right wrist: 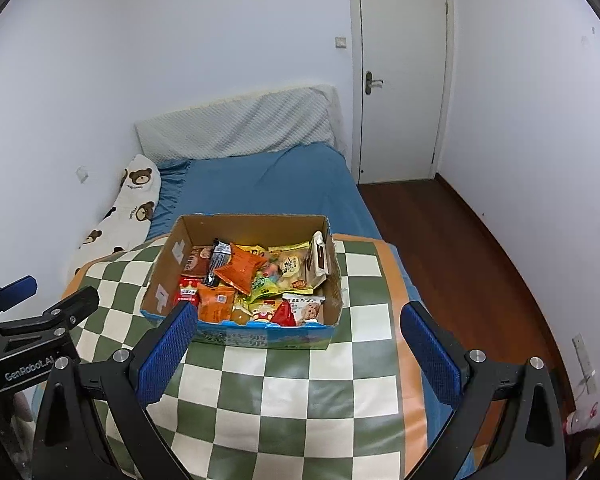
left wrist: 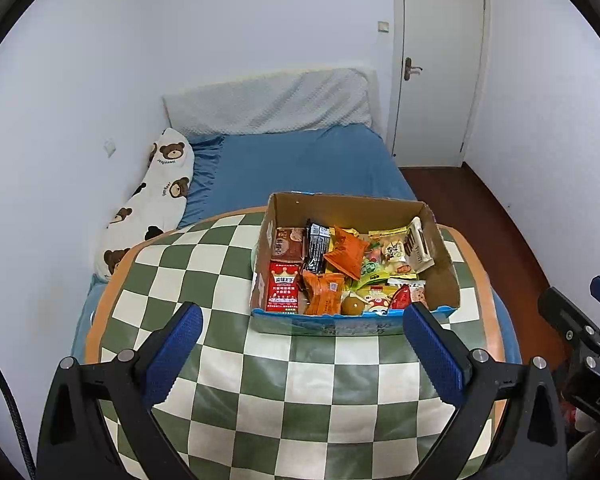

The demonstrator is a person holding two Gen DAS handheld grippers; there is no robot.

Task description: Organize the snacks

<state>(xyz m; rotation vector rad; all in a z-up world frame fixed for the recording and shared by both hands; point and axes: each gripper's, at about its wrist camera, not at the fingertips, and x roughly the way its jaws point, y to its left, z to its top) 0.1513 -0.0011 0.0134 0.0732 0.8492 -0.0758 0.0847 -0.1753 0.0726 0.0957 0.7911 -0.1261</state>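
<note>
You hold the left gripper [left wrist: 300, 344] and the right gripper [right wrist: 298, 344] with fingers spread wide and nothing between them, both short of the cardboard box [left wrist: 446, 276]. The snacks [left wrist: 342, 256] all lie mixed inside this box, which stands on the checkered cloth [left wrist: 284, 400] on the bed [left wrist: 300, 164]. I think the wide opening suits bulky packets, but whether sorting is ahead or finished cannot be judged.

"GenRobot.AI" (white lettering) marks the left gripper [right wrist: 10, 294].
</note>
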